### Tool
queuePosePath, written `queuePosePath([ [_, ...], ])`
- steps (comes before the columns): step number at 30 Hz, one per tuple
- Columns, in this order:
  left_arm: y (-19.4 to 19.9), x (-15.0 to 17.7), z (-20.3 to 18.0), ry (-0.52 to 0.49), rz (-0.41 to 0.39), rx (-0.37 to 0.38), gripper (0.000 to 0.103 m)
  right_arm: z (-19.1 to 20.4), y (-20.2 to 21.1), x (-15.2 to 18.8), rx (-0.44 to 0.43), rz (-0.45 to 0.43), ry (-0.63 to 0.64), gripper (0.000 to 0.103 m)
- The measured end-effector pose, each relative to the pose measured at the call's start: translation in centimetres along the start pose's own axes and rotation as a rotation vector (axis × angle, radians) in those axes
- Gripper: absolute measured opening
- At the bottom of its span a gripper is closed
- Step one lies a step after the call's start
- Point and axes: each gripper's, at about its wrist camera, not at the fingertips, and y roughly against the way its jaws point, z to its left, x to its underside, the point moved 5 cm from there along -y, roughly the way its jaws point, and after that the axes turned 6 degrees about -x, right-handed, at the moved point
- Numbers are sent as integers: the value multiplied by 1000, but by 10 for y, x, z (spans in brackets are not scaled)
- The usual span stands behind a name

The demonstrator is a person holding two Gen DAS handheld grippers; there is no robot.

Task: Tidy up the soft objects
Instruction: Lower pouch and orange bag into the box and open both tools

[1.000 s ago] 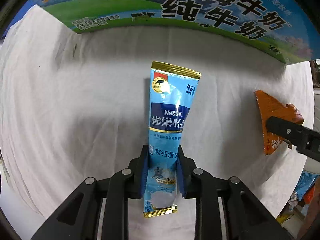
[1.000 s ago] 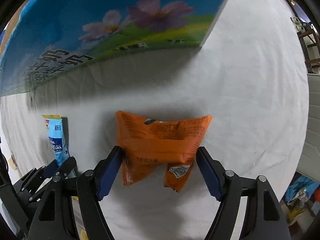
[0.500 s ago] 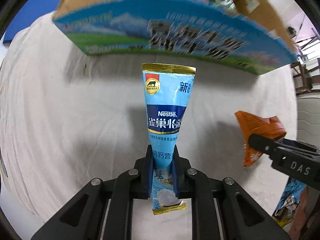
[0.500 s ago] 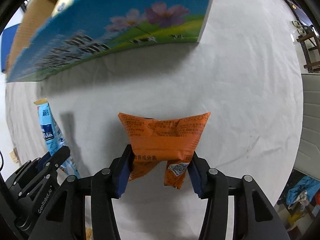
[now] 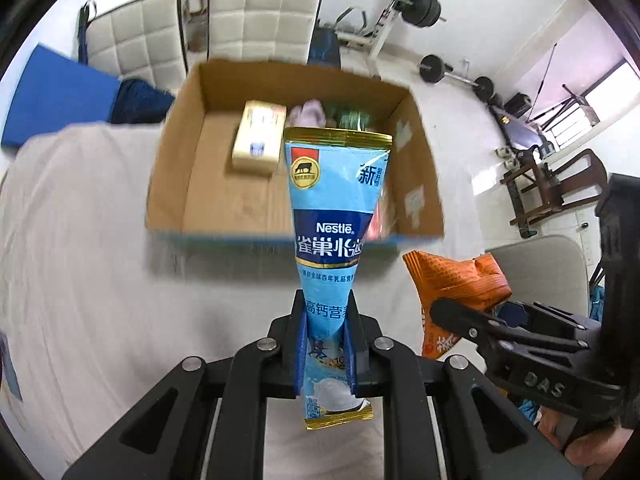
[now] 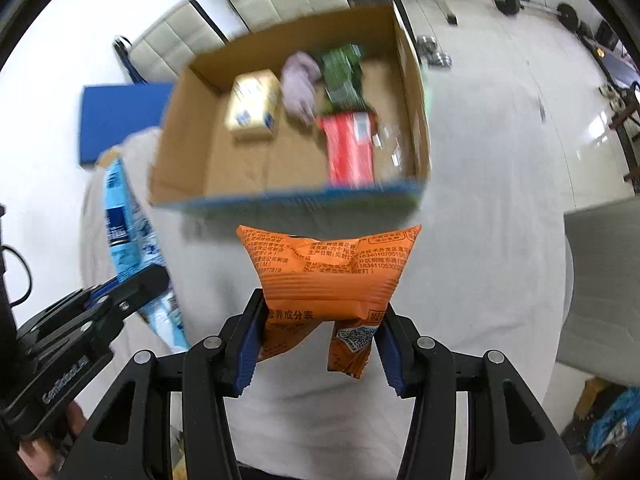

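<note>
My left gripper (image 5: 327, 320) is shut on a blue Nestle sachet (image 5: 335, 216) and holds it upright above the white cloth, short of an open cardboard box (image 5: 192, 152). My right gripper (image 6: 320, 320) is shut on an orange snack packet (image 6: 328, 276), also lifted in front of the box (image 6: 188, 152). The orange packet (image 5: 452, 284) shows in the left wrist view at the right; the blue sachet (image 6: 124, 240) shows in the right wrist view at the left.
The box holds a yellow pack (image 6: 254, 106), a pale purple soft item (image 6: 300, 84), a green packet (image 6: 342, 76) and a red packet (image 6: 350, 152). A white cloth (image 5: 80, 264) covers the table. White chairs (image 5: 260, 16) and gym weights (image 5: 424, 4) stand behind.
Both grippers have risen with their packets, so the box's inside now shows. The right gripper closed on the orange packet during this second.
</note>
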Motion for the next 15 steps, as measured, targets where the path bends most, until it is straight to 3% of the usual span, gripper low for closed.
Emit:
queuePosePath([
  [7, -12, -78, 24, -13, -7, -38, 13, 33, 17, -79, 0, -80, 42, 53],
  [15, -75, -139, 70, -15, 72, -166, 13, 40, -39, -142, 36, -52, 7, 53],
])
